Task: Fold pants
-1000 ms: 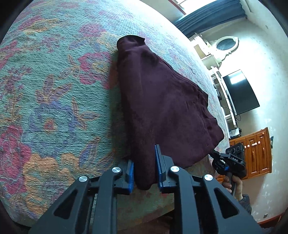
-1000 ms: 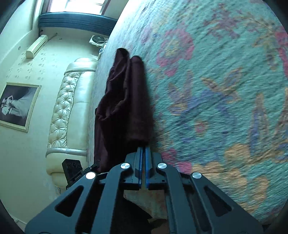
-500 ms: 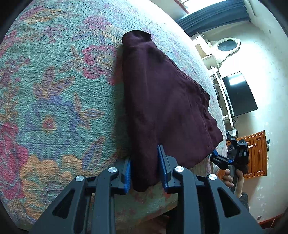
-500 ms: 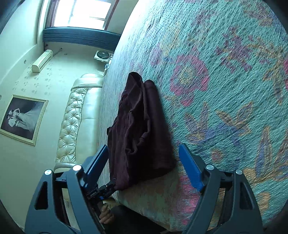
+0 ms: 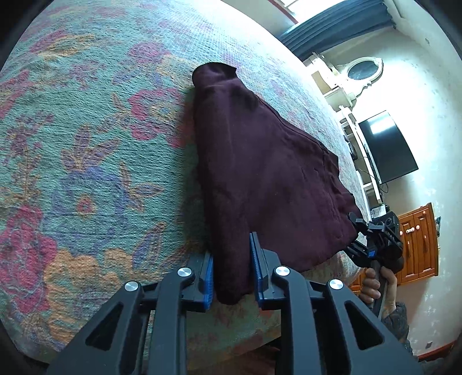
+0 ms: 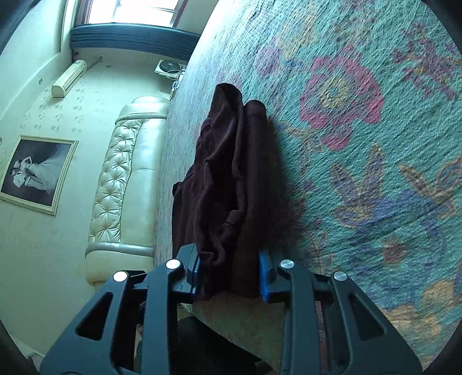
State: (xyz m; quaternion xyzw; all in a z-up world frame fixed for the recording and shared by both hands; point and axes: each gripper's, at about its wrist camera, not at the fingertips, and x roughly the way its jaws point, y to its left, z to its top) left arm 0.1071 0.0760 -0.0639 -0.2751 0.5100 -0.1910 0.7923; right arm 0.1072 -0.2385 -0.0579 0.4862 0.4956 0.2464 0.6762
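The right tongs (image 6: pixel 229 281), which half a second ago stood wide apart and a second ago were pinched flat together, have now closed in around the near corner of the pants (image 6: pixel 231 184), their blue pads pressing the bunched cloth from both sides; I judge them clenched on it. The left tongs (image 5: pixel 232 277) have hardly changed: they straddle the other near corner of the pants (image 5: pixel 260 173) with a slight gap showing at each pad, so whether they truly pinch the fabric I cannot tell. With both near corners in hand, the next fold looks ready to begin, probably by carrying this edge over toward the far end. The pants, dark maroon, lie lengthwise on the bed (image 5: pixel 86 144), already doubled into a narrow wedge, their near edge at the mattress rim. The bed wears a teal woven bedspread (image 6: pixel 375 173) with pink, blue and orange flowers. Around it are a tufted cream headboard (image 6: pixel 121 178), a framed photograph (image 6: pixel 34 173), a wall television (image 5: pixel 387 147), a wooden cabinet (image 5: pixel 418 242) and a curtained window (image 6: pixel 130 11)
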